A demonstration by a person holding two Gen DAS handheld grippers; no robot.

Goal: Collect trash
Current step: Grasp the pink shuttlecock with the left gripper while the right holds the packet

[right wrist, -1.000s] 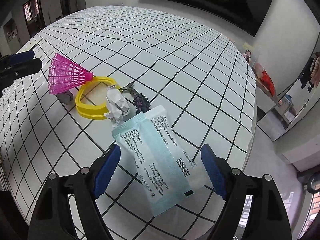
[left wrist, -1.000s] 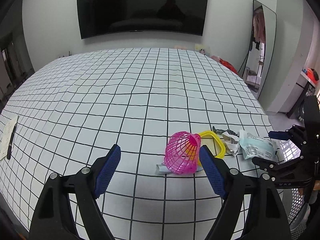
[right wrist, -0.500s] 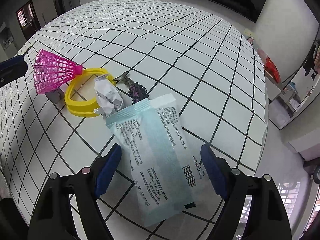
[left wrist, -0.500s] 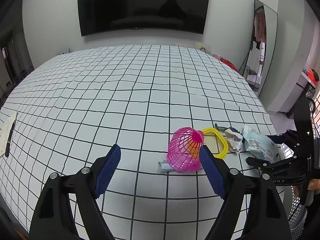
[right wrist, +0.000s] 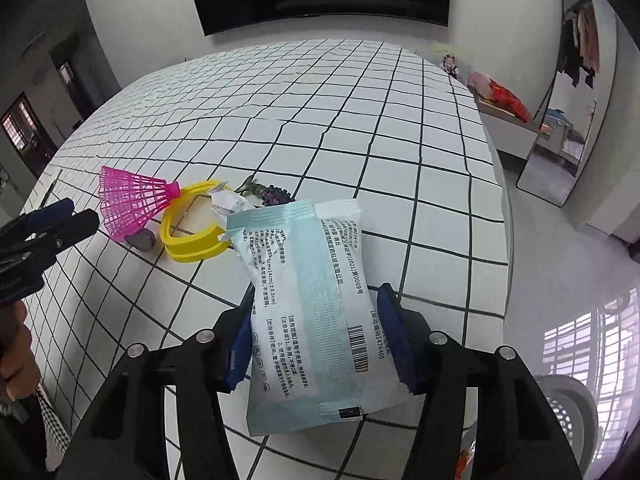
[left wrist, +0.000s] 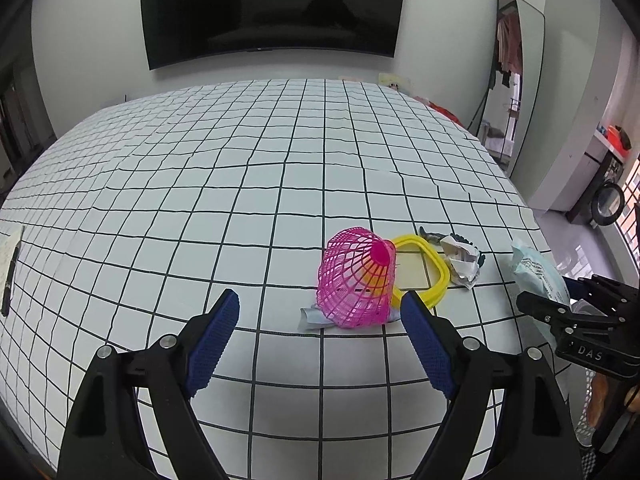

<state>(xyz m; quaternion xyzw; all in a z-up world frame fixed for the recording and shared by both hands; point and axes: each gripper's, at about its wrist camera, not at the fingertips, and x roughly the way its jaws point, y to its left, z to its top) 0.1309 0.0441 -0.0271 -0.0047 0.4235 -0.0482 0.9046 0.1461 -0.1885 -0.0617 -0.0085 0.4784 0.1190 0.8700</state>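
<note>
Now right gripper (right wrist: 316, 336) jaws closing around the packet (right wrist: 308, 308), pads at its edges. Left gripper (left wrist: 320, 332) gapes empty near the shuttlecock (left wrist: 354, 280).

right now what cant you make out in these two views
- Small grey scrap, left wrist view: the pink shuttlecock covers most of it.
- Dark beaded item, right wrist view: partly behind the wet-wipe packet.
- Right claw: closing around the packet; pad contact unclear.
- White basket: cut off by the claw.
</note>
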